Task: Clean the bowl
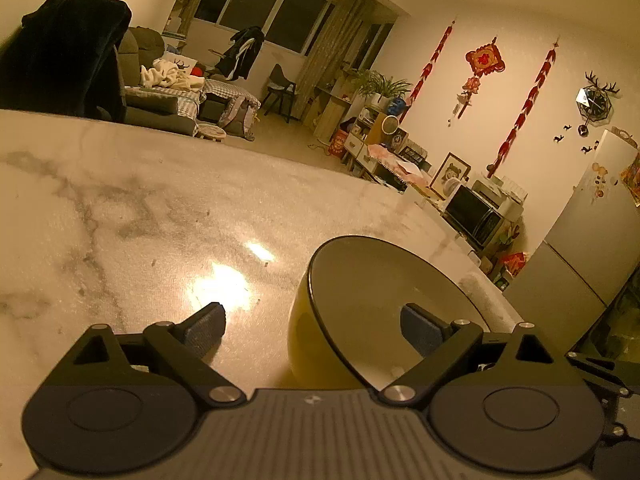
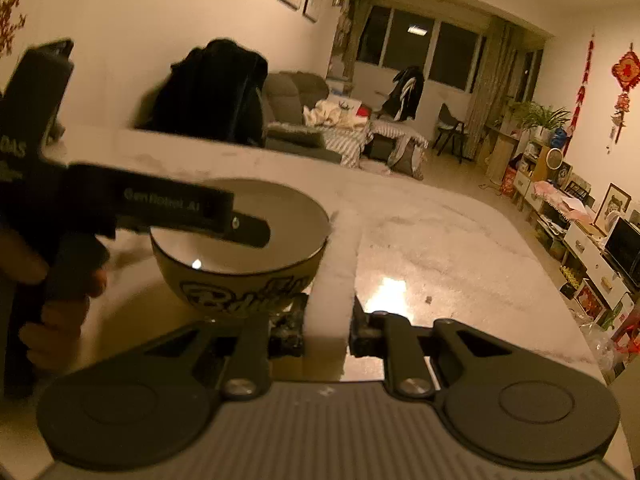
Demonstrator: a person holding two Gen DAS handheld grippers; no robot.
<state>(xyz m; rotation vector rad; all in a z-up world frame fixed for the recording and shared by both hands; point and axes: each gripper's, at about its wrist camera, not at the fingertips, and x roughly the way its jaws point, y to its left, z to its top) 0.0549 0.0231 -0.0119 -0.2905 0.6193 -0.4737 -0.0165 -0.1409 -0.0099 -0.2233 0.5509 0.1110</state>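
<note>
A yellow bowl (image 1: 372,300) with a white inside and black lettering on its wall (image 2: 240,288) stands on the marble table (image 1: 140,208). My left gripper (image 1: 316,328) is open and straddles the bowl's near wall: one finger (image 1: 424,330) is inside, the other outside. In the right wrist view that inner finger (image 2: 248,232) reaches over the rim, and a hand (image 2: 60,280) holds the tool. My right gripper (image 2: 330,316) is shut on a white sponge block (image 2: 332,272), whose far end touches the bowl's right rim. The bowl's inside looks bare.
A dark coat (image 1: 68,52) hangs over a chair back at the table's far edge. The table's right edge (image 1: 420,208) drops to the floor, with shelves, a microwave (image 1: 472,216) and a fridge (image 1: 592,232) beyond. Bare marble lies left of the bowl.
</note>
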